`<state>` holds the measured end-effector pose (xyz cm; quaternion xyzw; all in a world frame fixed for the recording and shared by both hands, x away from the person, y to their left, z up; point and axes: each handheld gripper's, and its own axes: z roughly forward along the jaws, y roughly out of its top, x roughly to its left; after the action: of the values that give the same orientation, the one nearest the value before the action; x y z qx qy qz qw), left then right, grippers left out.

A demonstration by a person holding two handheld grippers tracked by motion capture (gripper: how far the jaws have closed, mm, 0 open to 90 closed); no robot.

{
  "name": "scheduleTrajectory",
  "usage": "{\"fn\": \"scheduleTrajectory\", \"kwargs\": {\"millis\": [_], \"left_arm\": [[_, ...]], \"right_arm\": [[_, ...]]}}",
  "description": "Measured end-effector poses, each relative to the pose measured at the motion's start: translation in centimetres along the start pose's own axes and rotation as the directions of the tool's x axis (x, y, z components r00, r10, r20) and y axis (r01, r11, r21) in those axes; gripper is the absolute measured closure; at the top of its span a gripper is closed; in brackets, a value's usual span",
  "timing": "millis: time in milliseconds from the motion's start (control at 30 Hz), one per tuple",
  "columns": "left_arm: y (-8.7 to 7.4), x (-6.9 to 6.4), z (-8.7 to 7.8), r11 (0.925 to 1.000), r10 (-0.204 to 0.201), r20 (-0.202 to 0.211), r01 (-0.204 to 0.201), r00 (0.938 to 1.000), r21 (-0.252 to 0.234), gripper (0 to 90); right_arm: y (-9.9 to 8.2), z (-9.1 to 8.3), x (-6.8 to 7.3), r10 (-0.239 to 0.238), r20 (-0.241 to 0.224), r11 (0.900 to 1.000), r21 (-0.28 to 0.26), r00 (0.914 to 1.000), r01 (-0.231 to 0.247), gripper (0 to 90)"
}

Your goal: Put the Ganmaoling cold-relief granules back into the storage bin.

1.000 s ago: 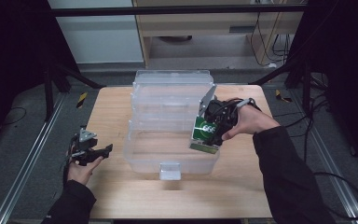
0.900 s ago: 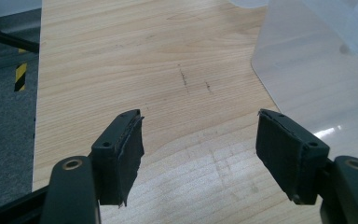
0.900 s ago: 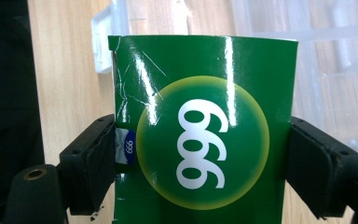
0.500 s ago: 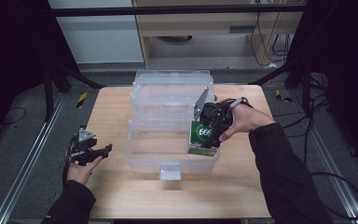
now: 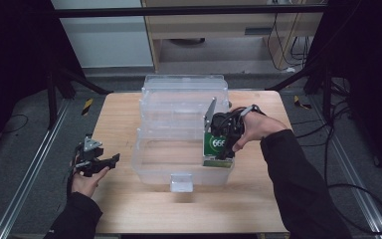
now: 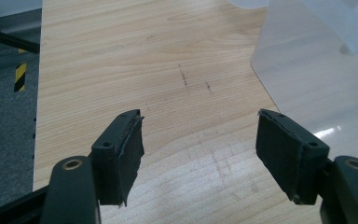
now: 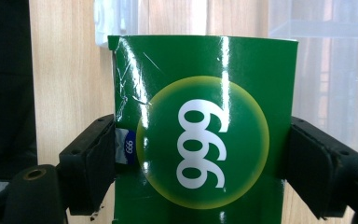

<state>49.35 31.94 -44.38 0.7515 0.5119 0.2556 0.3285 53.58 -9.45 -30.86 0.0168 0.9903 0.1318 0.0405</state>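
**Green box held over the clear bin**

The green "999" box hangs at the right end of the clear plastic bin, pinched between the right gripper's downward-pointing jaws. The left gripper rests spread and empty over the wooden table, well apart.

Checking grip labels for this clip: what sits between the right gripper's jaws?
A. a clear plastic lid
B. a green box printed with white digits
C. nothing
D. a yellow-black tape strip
B: in the right gripper view the right gripper's pads press both sides of the green box.
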Motion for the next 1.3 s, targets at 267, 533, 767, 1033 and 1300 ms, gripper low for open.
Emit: {"fn": "scheduleTrajectory", "kwargs": {"millis": [267,533,767,1033,1300], "left_arm": [[0.0,0.0,0.0,1.0,0.002,0.0,-0.002,1.0,0.0,30.9],[0.0,0.0,0.0,1.0,0.004,0.0,-0.004,1.0,0.004,30.9],[0.0,0.0,0.0,1.0,0.004,0.0,-0.004,1.0,0.003,31.0],[0.0,0.0,0.0,1.0,0.006,0.001,-0.006,1.0,0.003,31.1],[0.0,-0.1,0.0,1.0,0.007,0.002,-0.007,1.0,0.003,31.1]], "right_arm": [[0.2,1.0,-0.2,-0.014,-0.003,0.9998,0.014,0.9999,0.014,18.0],[-0.3,1.8,-0.5,-0.004,-0.019,0.9992,0.039,0.9998,0.005,17.9],[-0.4,2.2,-0.4,0.001,-0.022,0.9995,0.031,0.9997,0.0,17.8],[-0.3,2.6,-0.4,-0.004,-0.031,0.9995,0.03,0.9995,0.005,17.7],[-0.2,2.7,-0.4,0.006,-0.027,0.9996,0.028,0.9996,-0.006,18.3]]}}
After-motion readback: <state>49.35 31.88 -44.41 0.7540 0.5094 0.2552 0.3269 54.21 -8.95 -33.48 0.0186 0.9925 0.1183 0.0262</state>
